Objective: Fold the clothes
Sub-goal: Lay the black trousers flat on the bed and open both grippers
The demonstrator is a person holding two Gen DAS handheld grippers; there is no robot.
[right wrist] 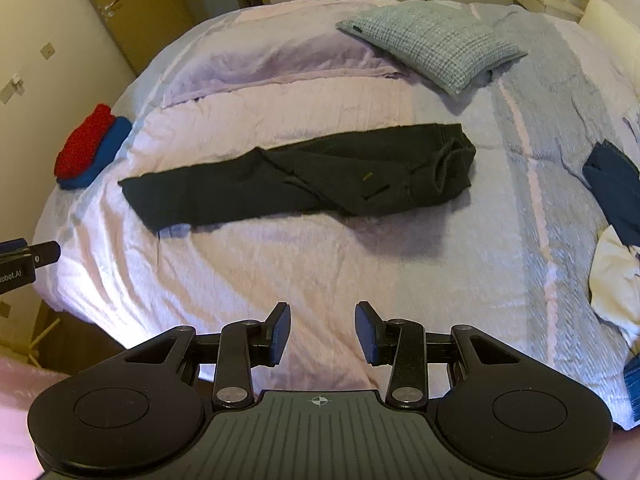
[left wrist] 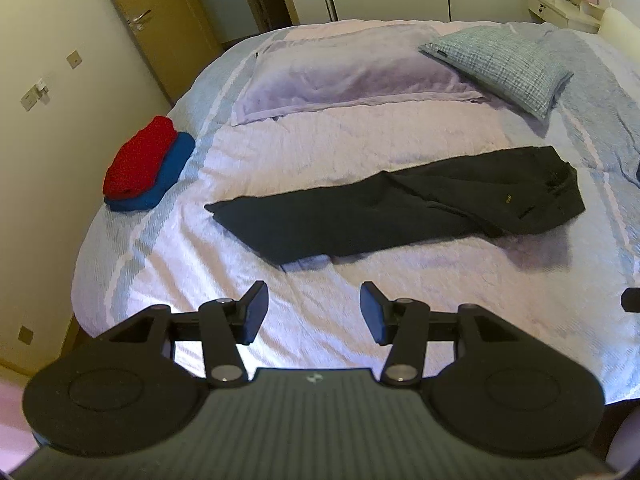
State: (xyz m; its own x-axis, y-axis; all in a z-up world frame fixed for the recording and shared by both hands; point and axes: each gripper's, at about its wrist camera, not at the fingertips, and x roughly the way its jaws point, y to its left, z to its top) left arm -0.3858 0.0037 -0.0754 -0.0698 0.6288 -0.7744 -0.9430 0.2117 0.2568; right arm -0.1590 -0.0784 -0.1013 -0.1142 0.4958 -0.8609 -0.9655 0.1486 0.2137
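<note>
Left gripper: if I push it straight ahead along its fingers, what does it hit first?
Probably bare bedspread, just short of the black trousers. The left gripper is open with nothing between its fingers, tilted down at the bed; depth is hard to judge, so it might reach the trousers' near edge instead.

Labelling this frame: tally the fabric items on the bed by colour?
Red: 1, folded garment
Blue: 1, folded garment under the red one
Black: 1, trousers
Navy: 1, garment at right edge
White: 1, garment
Lilac: 1, pillow
Grey check: 1, pillow
Total: 7
</note>
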